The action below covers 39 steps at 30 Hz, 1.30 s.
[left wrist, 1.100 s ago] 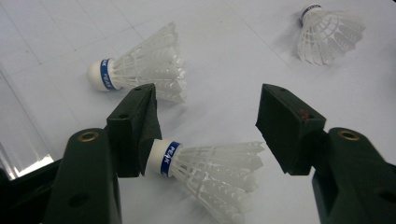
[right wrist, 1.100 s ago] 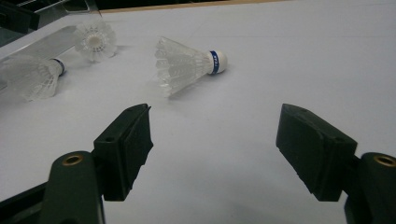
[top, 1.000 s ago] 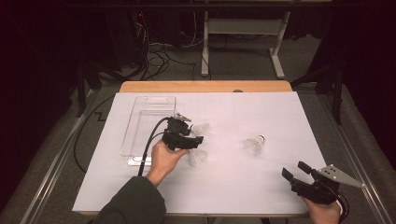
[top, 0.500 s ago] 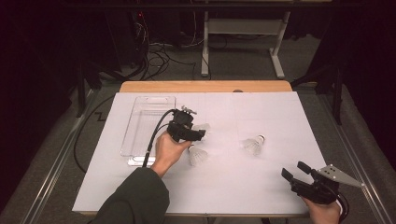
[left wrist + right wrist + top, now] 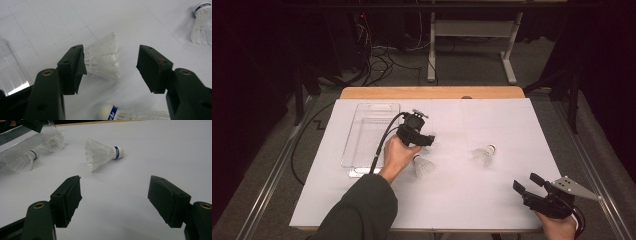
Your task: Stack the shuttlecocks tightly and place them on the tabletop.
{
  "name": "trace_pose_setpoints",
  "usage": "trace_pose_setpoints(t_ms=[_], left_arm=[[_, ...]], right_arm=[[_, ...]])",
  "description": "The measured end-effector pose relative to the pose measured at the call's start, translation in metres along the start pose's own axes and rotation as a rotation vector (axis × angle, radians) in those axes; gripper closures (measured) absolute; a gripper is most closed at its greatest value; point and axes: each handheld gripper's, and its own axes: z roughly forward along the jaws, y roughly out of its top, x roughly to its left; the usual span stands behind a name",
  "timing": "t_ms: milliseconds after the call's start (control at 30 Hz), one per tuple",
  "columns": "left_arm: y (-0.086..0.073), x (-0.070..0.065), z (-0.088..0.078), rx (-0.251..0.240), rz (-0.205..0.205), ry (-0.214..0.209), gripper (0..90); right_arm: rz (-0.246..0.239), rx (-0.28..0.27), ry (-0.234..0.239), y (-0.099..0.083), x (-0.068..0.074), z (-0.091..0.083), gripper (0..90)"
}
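Note:
Three white shuttlecocks lie on the white table cover. My left gripper (image 5: 428,138) hovers over the far-left shuttlecock (image 5: 103,61), which lies between its open jaws with the feathers close to the left pad (image 5: 75,67) and a wide gap to the right one. A second shuttlecock (image 5: 424,167) lies just nearer, its blue-banded cork (image 5: 106,112) at the bottom of the left gripper view. The third shuttlecock (image 5: 484,156) lies mid-table, and it sits ahead of my right gripper (image 5: 115,195). That right gripper (image 5: 527,182) rests open and empty at the near right edge.
A clear plastic tray (image 5: 362,150) lies on the left of the table, just left of my left hand. The left gripper's black cable (image 5: 379,150) trails over the tray's edge. The wooden table edge (image 5: 432,92) runs along the far side.
My left gripper has moved away from the person and slightly to the right, over the far-left shuttlecock. Its jaws stay wide. The right gripper has kept still.

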Motion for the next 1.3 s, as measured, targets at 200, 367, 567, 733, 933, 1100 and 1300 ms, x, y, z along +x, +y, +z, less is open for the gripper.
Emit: trace_pose_setpoints(t_ms=[200,367,567,733,933,1100,1300], left_arm=[[0.005,-0.001,0.007,0.013,-0.002,0.019,39.5],[0.005,-0.001,0.012,0.017,0.002,0.026,45.5],[0.006,0.000,0.015,0.025,0.003,0.041,51.1],[0.006,0.001,0.017,0.037,0.006,0.058,55.8],[0.008,0.002,0.019,0.045,0.007,0.083,64.4],[0.009,0.004,0.019,0.041,0.003,0.087,69.6],[0.014,0.003,0.016,0.058,0.028,0.097,81.7]], right_arm=[[0.000,0.001,0.003,0.000,0.000,0.000,27.2],[-0.002,0.000,0.003,0.000,0.000,0.000,27.2],[-0.005,0.006,0.004,0.000,0.000,0.001,27.5],[-0.006,0.011,0.003,0.000,0.000,0.001,27.6],[-0.005,0.011,0.005,0.000,0.000,0.001,27.6],[-0.005,0.010,0.007,0.000,0.000,0.001,27.6],[-0.005,0.010,0.008,0.000,0.000,0.001,27.6]])
